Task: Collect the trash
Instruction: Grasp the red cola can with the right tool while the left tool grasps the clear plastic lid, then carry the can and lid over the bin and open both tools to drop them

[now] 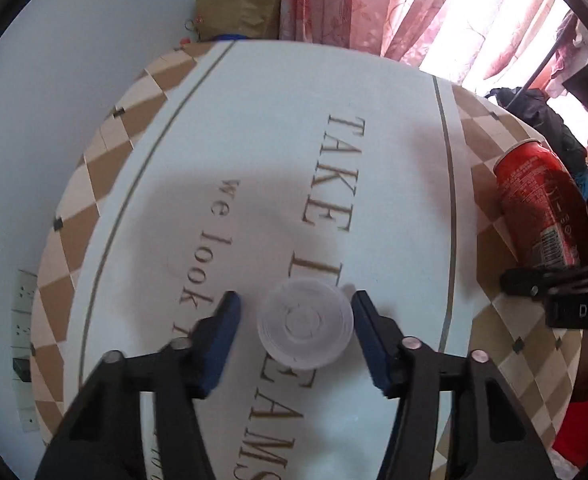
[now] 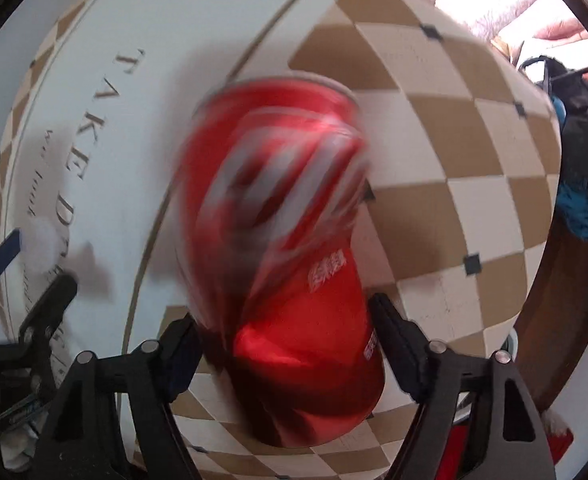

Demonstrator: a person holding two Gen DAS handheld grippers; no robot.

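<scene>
Red can (image 2: 290, 240) motion-blurred, base cut off between right tongs (image 2: 286, 344).

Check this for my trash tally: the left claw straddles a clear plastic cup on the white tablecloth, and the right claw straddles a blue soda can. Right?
Only the colour is wrong: the soda can is red, as the right wrist view shows. The rest stands: the left claw straddles the clear plastic cup on the white tablecloth, and the right claw straddles the can.

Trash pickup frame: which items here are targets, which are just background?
Job:
- clear plastic cup, between the left gripper fingers
- red soda can, between the right gripper fingers

Background:
- brown paper bag
- pink curtains
- dark clothing
- patterned table
</scene>
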